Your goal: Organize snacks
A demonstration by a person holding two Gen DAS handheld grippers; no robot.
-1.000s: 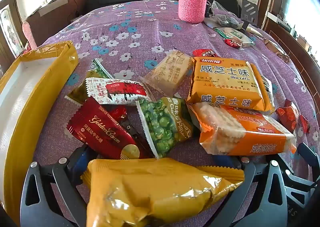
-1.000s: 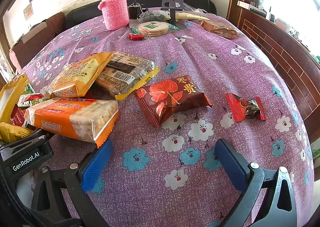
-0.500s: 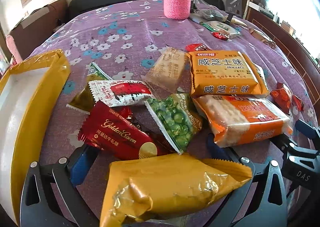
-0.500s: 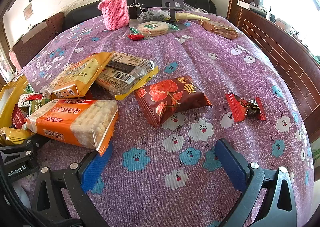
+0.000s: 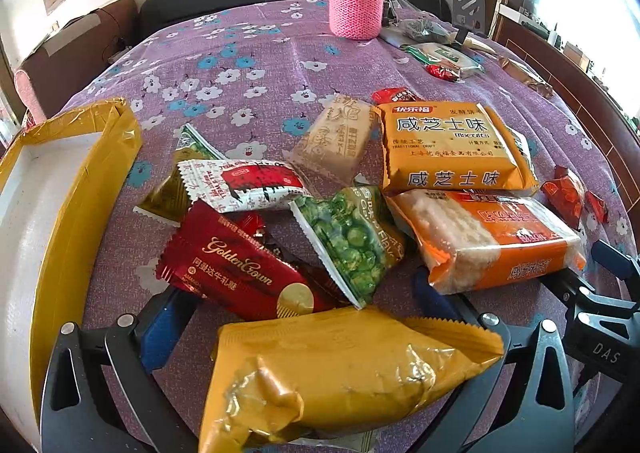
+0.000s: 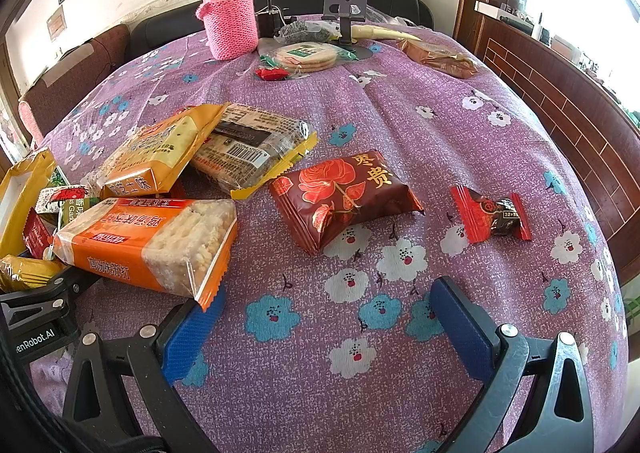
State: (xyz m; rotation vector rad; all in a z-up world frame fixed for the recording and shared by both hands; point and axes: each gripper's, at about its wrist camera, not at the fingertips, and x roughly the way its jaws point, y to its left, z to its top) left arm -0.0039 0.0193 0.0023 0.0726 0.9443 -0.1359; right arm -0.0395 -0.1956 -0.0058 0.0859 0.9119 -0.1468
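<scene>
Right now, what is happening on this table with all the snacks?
A person with a gripper in each hand is sorting snacks on a purple flowered tablecloth. The left gripper holds a yellow snack bag, close to a yellow-edged box. The right gripper is open and empty, beside an orange cracker pack. Many other packets lie loose on the cloth.

Purple tablecloth [image 6: 400, 125] patterned with white and blue flowers. Mustard-yellow snack bag [image 5: 340, 373], dark red rose-printed packet [image 6: 344, 197], orange cracker pack [image 6: 148, 245], green pea packet [image 5: 352, 241], pink knitted flask sleeve [image 6: 230, 27].
</scene>
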